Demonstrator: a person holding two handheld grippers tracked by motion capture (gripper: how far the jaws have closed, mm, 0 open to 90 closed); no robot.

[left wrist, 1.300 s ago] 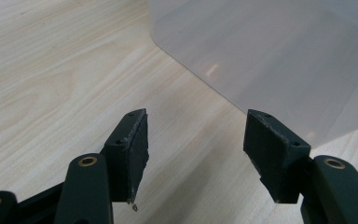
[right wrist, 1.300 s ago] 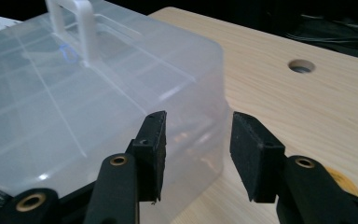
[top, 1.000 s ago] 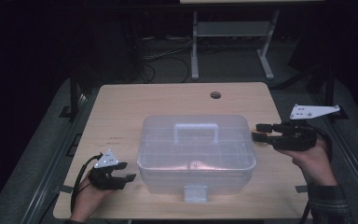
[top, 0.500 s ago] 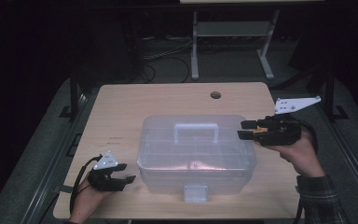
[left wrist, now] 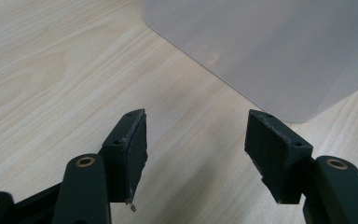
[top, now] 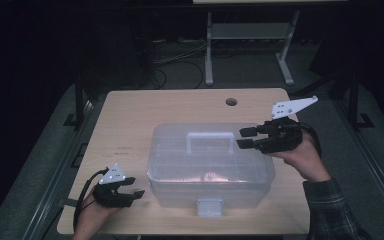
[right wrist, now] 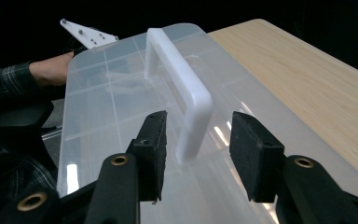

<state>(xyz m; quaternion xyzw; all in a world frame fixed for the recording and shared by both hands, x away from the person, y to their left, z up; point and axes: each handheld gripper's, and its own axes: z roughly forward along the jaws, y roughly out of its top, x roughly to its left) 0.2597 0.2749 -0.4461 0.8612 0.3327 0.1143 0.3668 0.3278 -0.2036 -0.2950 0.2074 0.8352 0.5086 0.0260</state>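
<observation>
Storage box [top: 210,167] of clear plastic sits at the middle of the bench [top: 130,120], its latch at the near edge and its white handle [top: 211,141] on the lid. At the lower left of the high view, the left gripper [top: 132,186] rests beside the box, jaws open and empty. At centre right, the right gripper [top: 246,138] hovers over the lid, jaws open and lined up on the handle; closing on it looks like the next move. Beyond the pale wooden bench the room is dark, with cables and a metal stand [top: 250,45].
</observation>
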